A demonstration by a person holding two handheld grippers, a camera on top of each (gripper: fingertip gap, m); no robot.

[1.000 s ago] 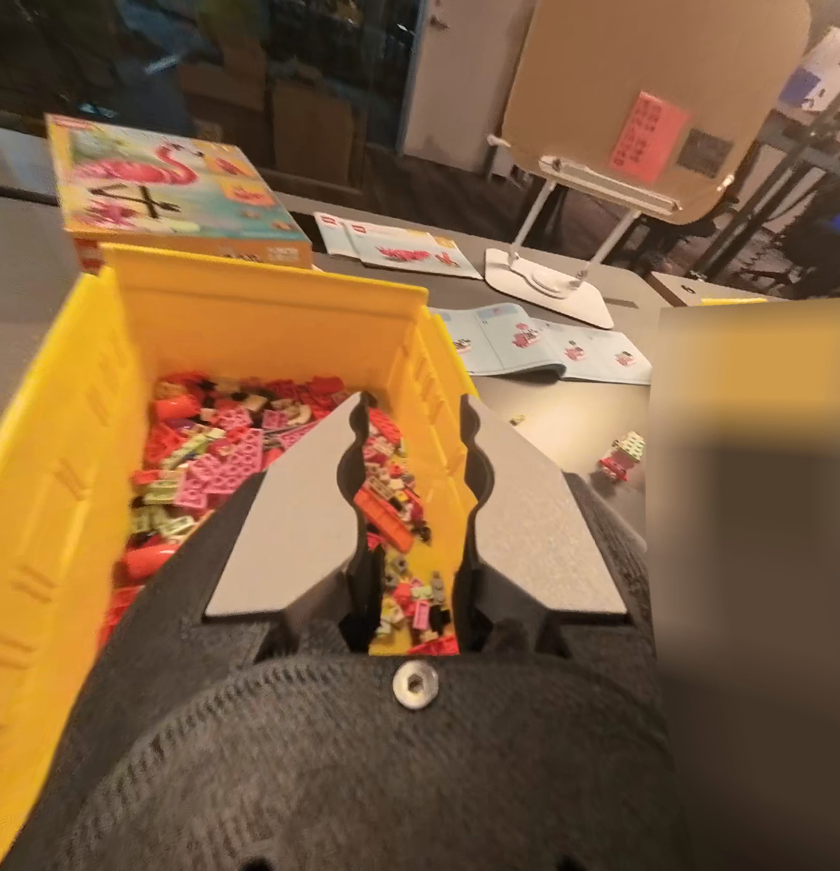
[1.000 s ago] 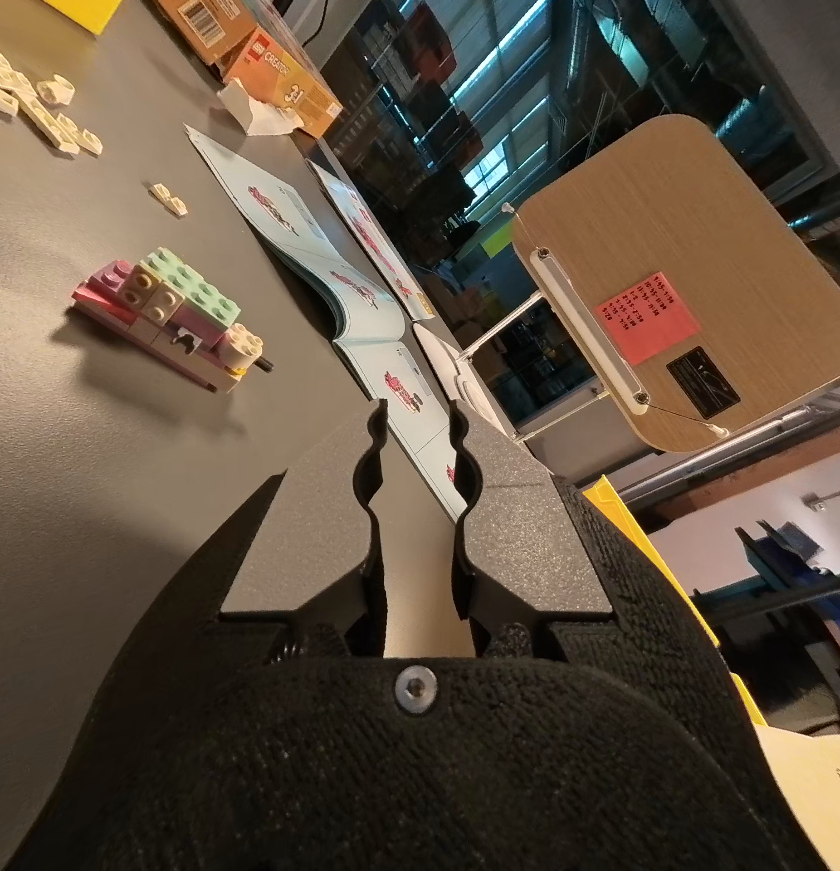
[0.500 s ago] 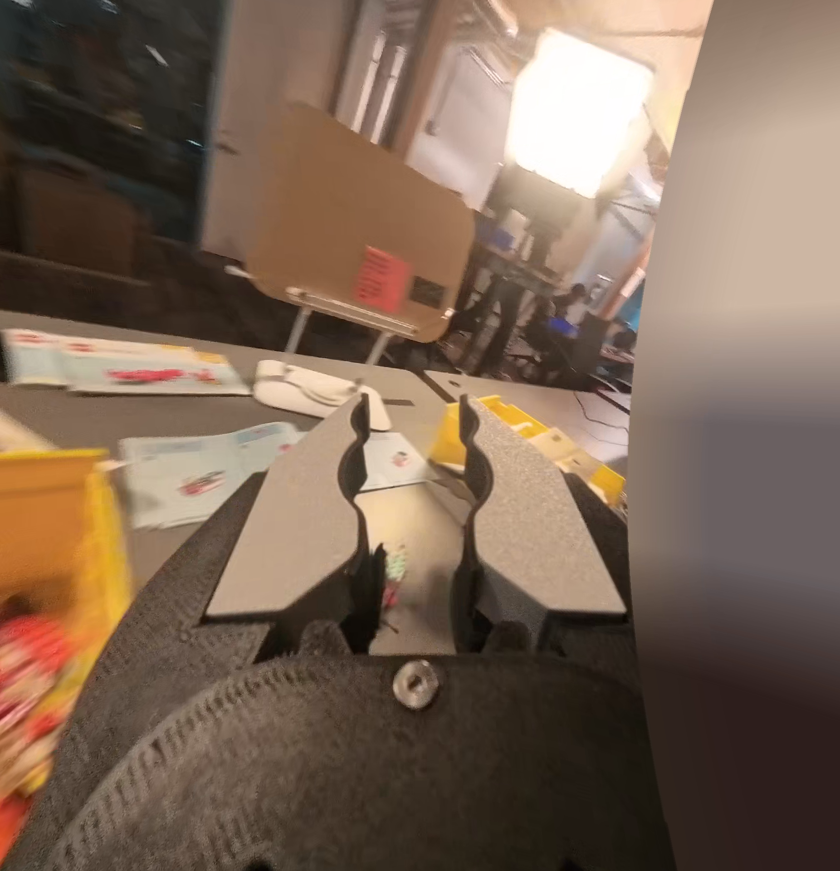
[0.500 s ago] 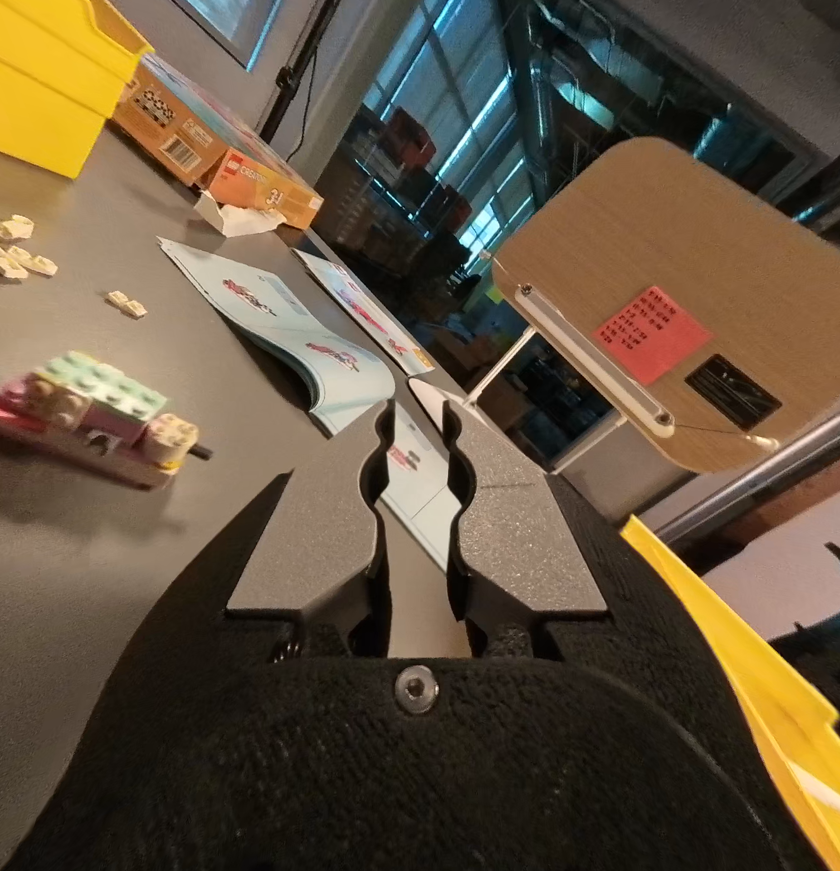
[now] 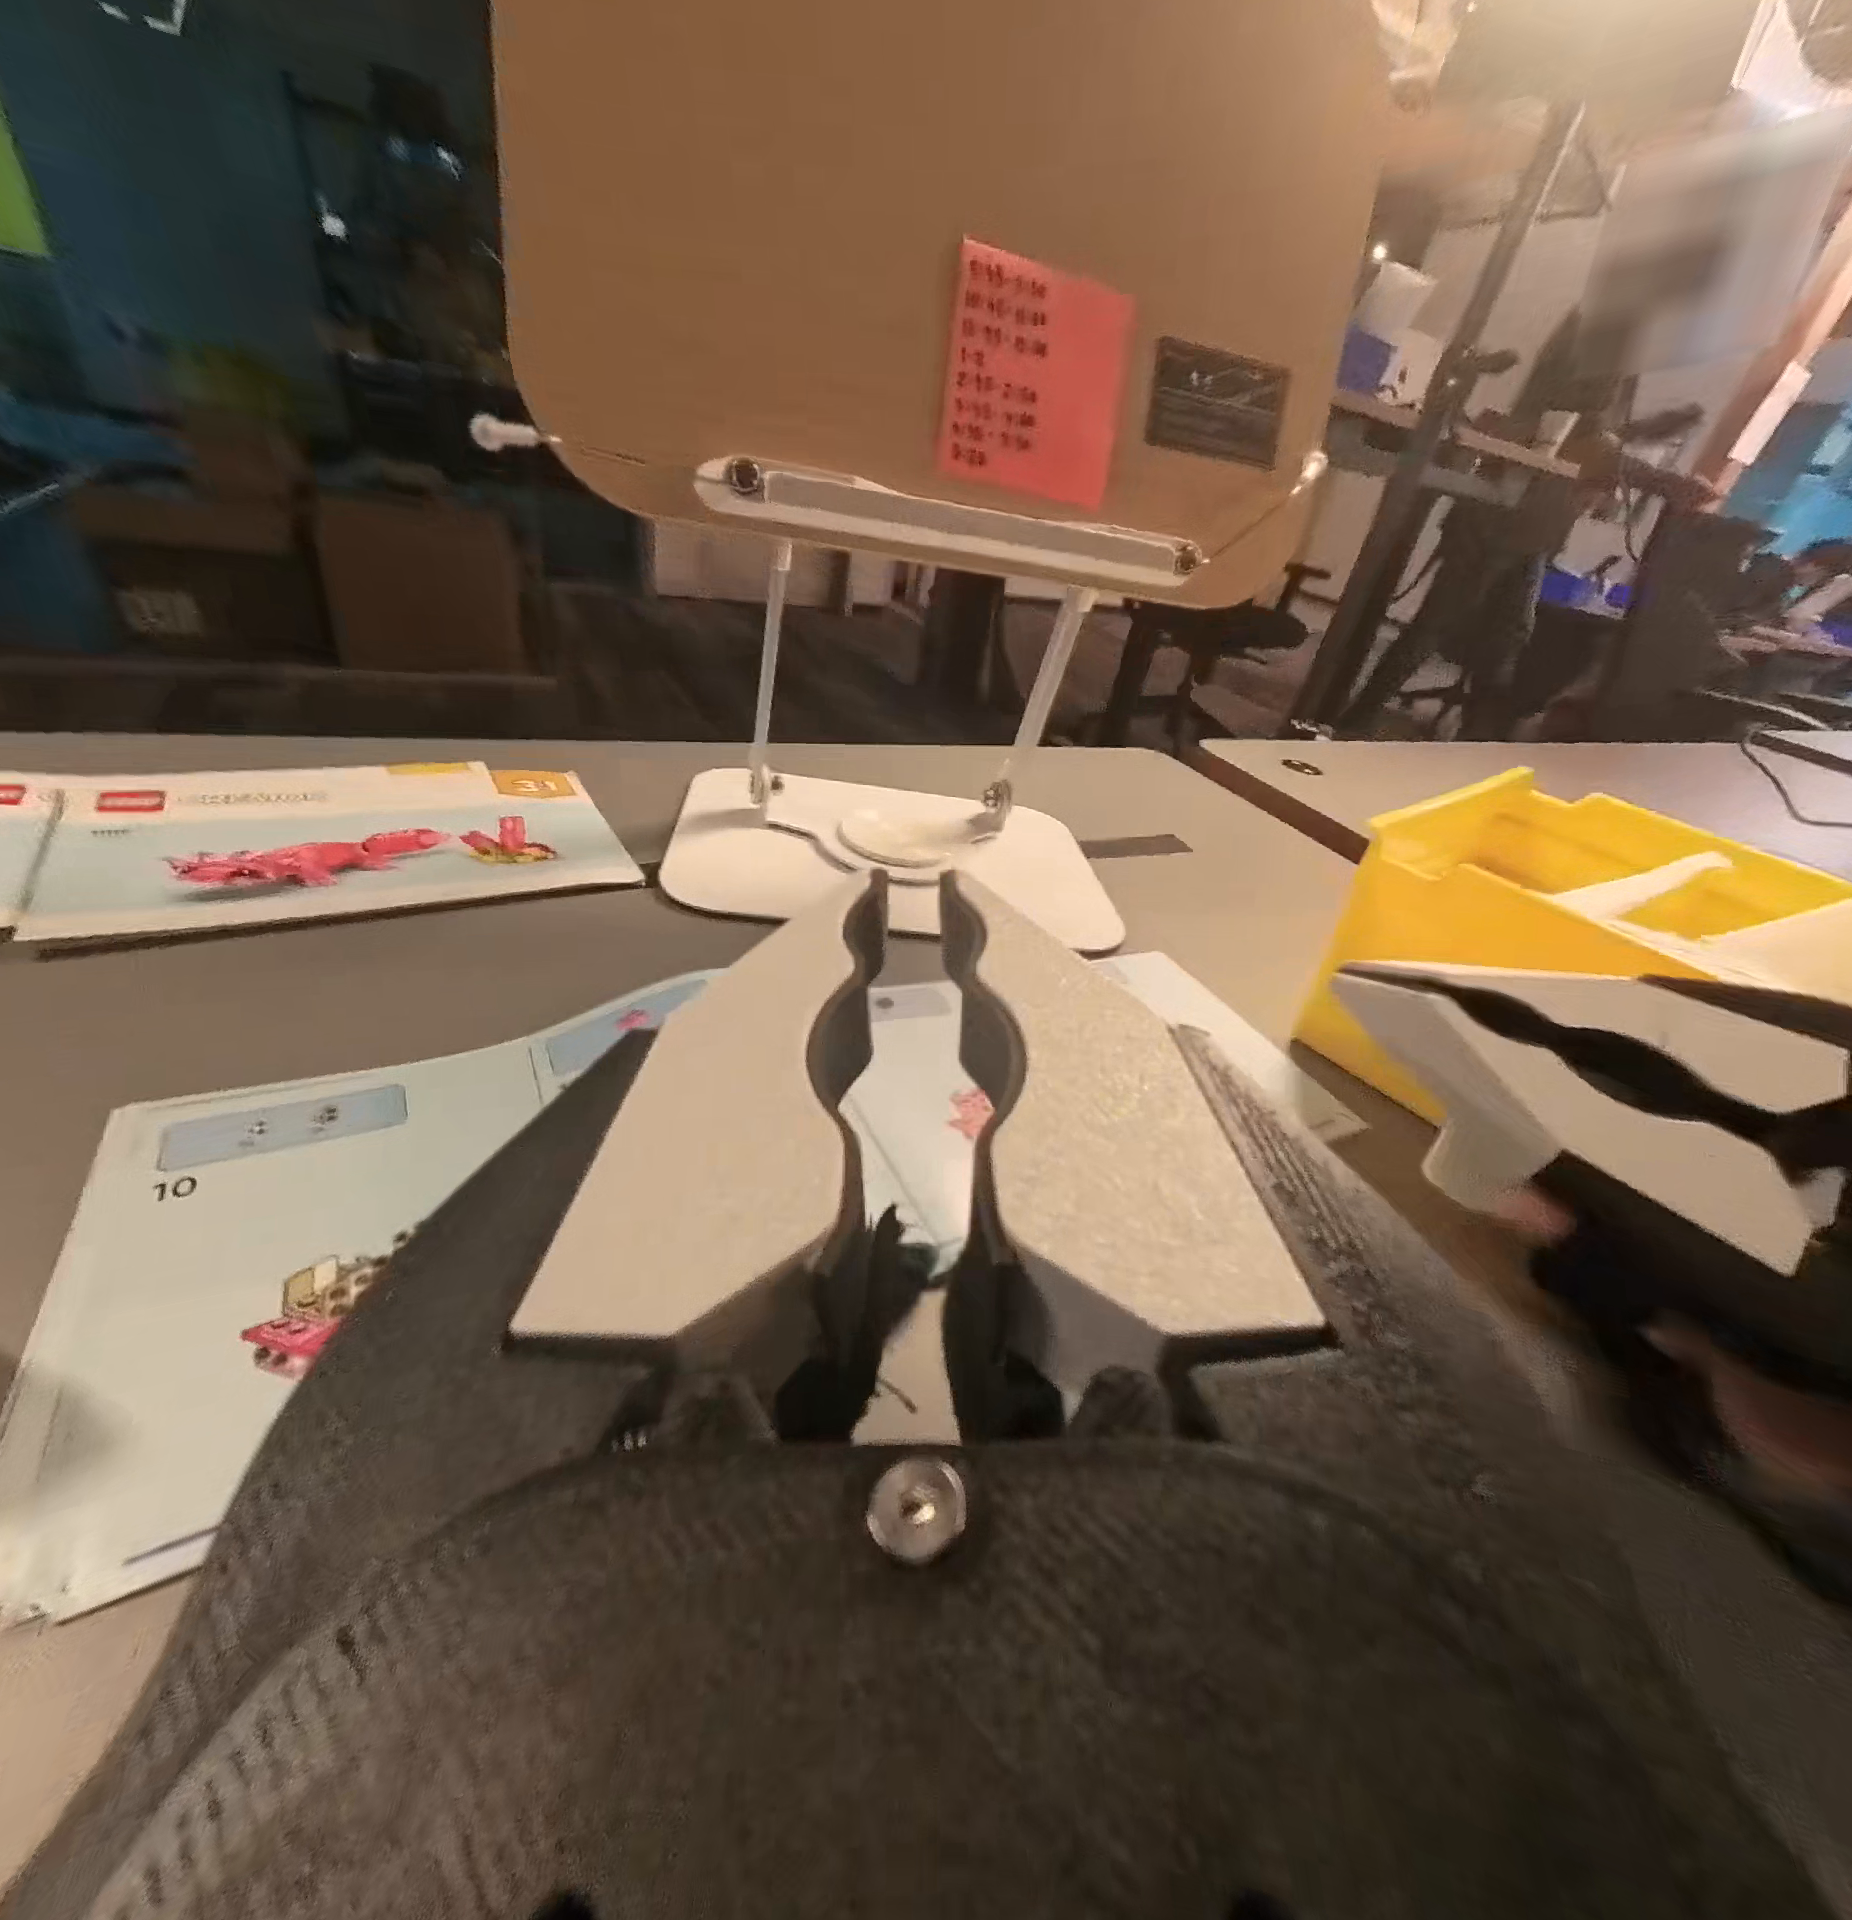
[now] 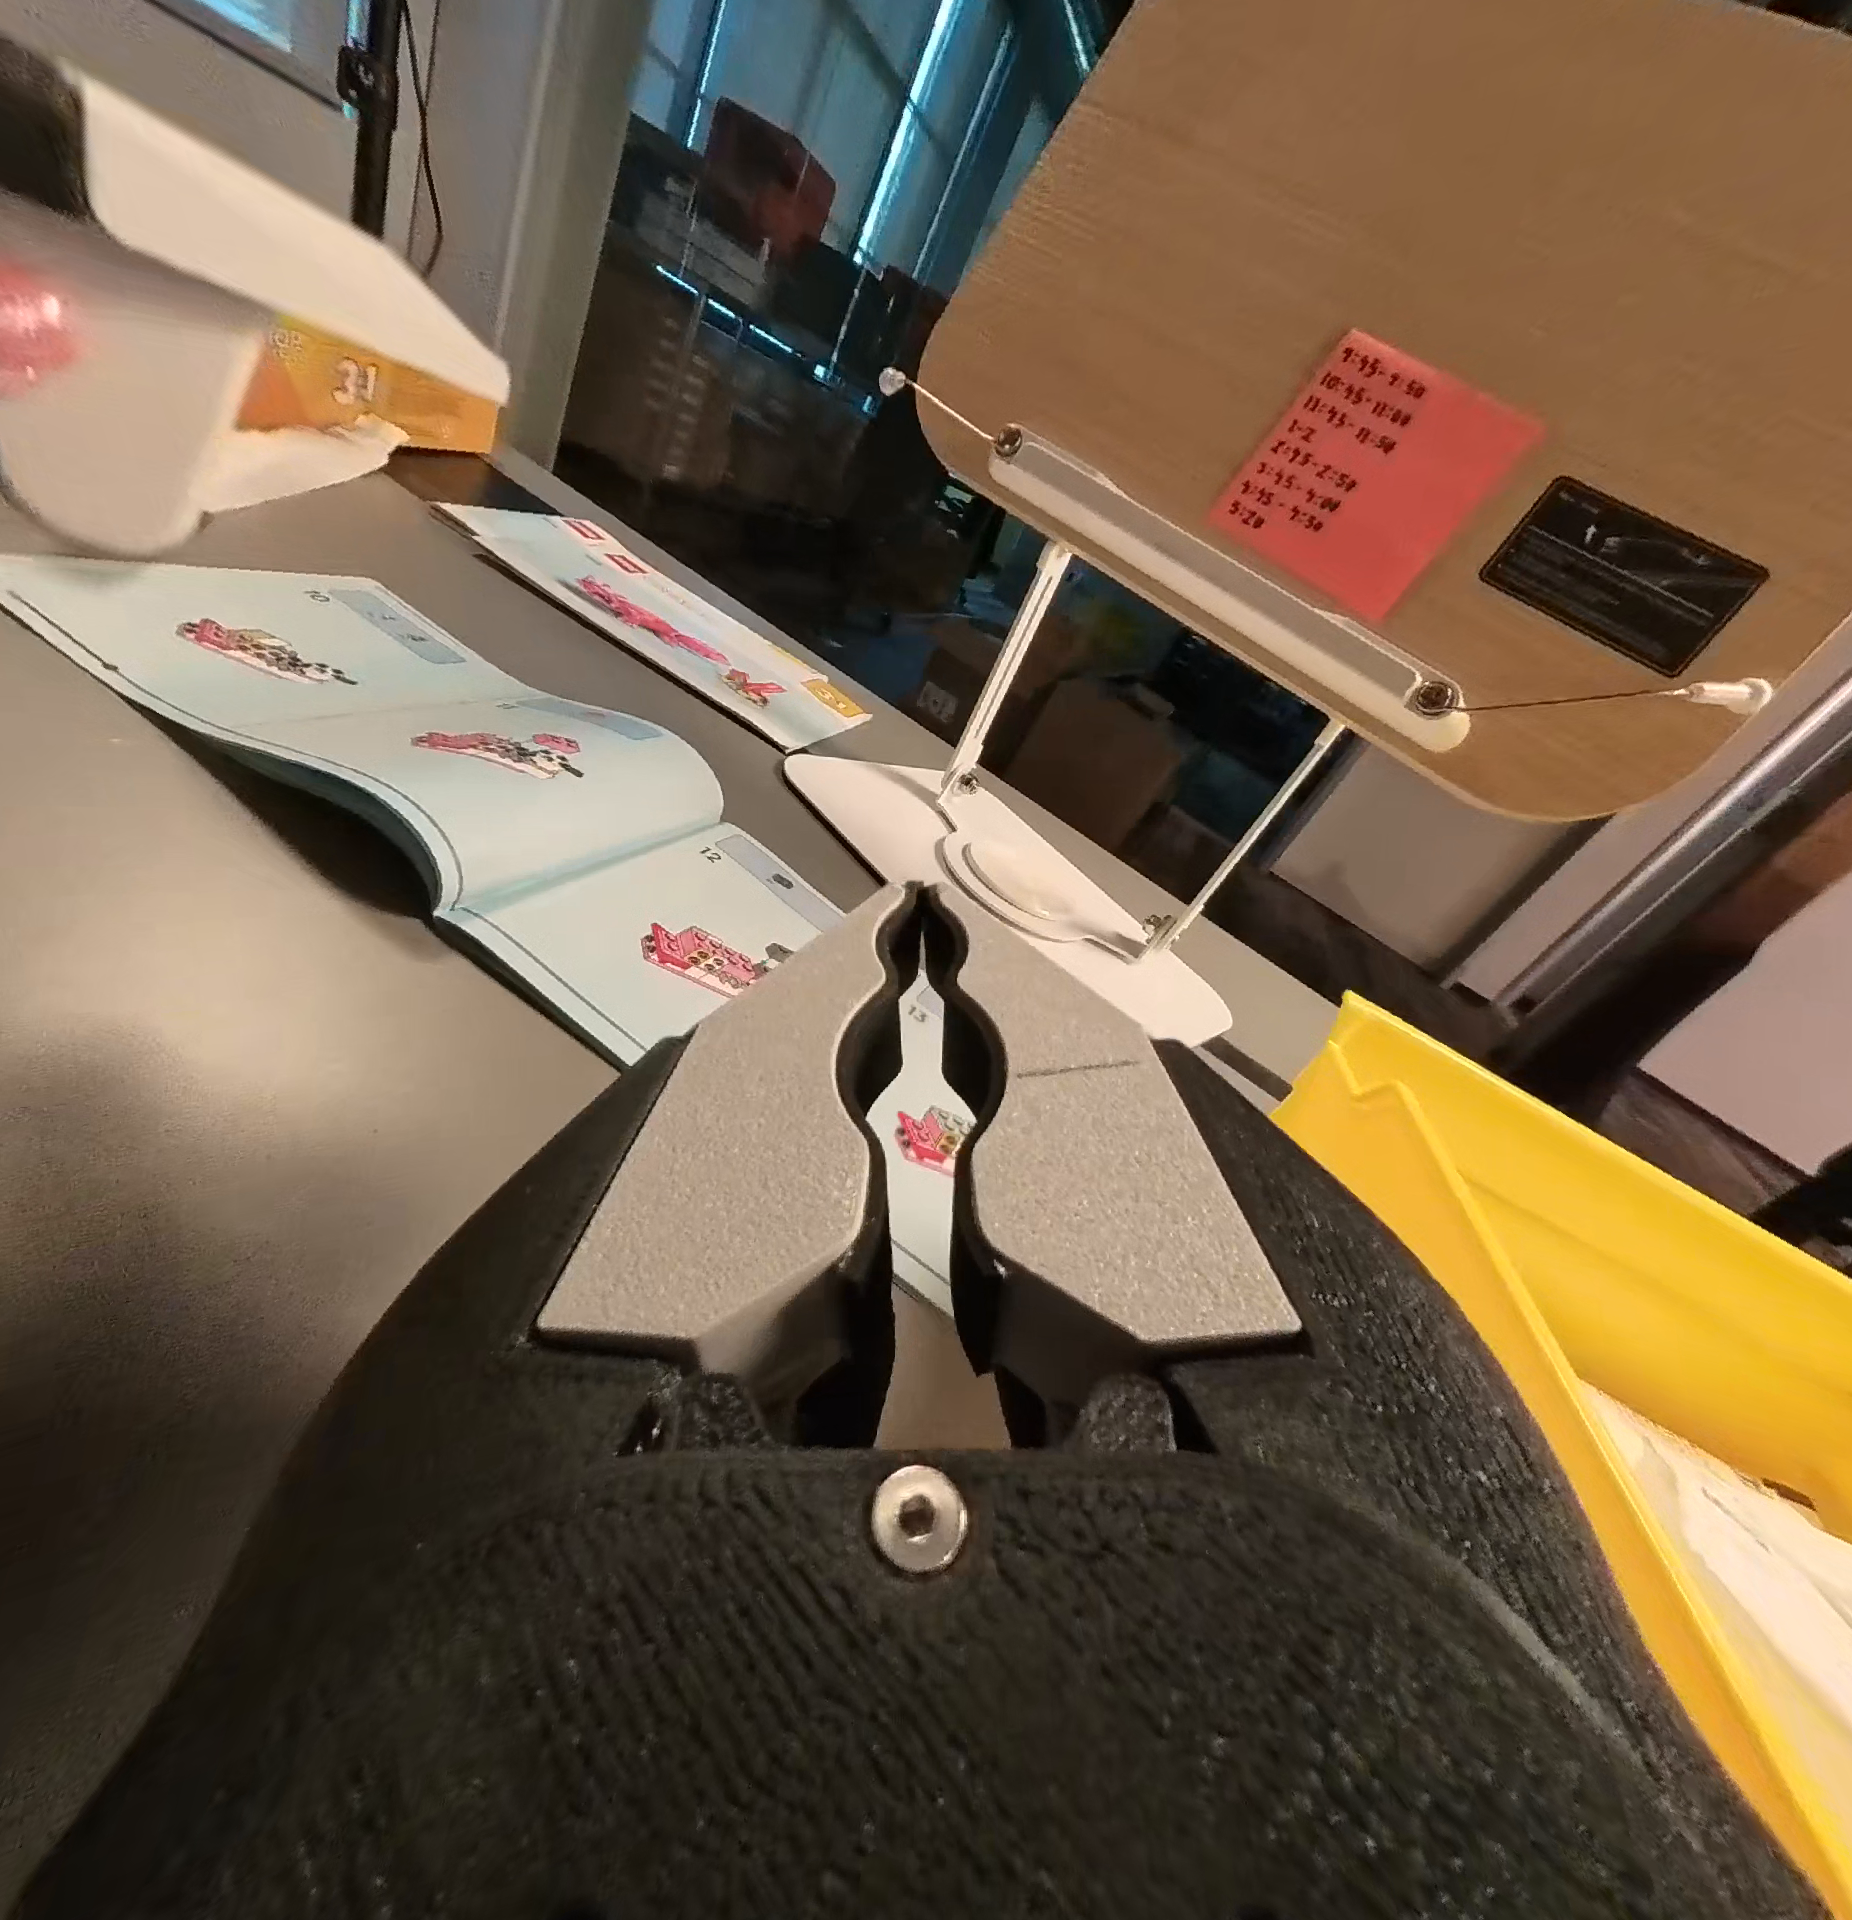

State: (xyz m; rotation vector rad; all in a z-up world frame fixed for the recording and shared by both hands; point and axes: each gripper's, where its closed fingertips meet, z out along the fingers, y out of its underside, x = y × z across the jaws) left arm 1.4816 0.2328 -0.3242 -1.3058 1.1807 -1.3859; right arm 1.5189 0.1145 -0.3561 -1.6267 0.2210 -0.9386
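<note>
Left wrist view: the left gripper (image 5: 909, 891) is held low over a dark grey table (image 5: 278, 997), its fingers aimed straight at the white base (image 5: 1015, 883) of a book stand. A narrow slit is seen between the fingertips, with nothing clamped in it and only the base and a page showing through. Under and just before the base lies an open instruction booklet (image 5: 278, 1174), its long axis running from left to right across the table, pages up. To the left of the base two closed booklets (image 5: 309, 831) are laid flat, side by side. The wooden board (image 5: 901, 239) of the stand is tilted up above the base, and a red note (image 5: 1036, 369) and a black plate (image 5: 1221, 400) are stuck to it. To the right of the base a yellow bin (image 5: 1441, 935) is set, and in front of it the right gripper (image 5: 1358, 987) is seen from the side, pointing left, slightly blurred.

In the right wrist view the right gripper (image 6: 920, 900) is pointed at the same base (image 6: 1005, 831), with its fingertips brought together on nothing. The open booklet (image 6: 465, 769) lies left of the base, its spine running away from the camera. The yellow bin (image 6: 1524, 1247) is close on the right of the gripper. At far left the blurred left gripper (image 6: 122, 343) is seen, with an orange box (image 6: 423, 405) behind it.
</note>
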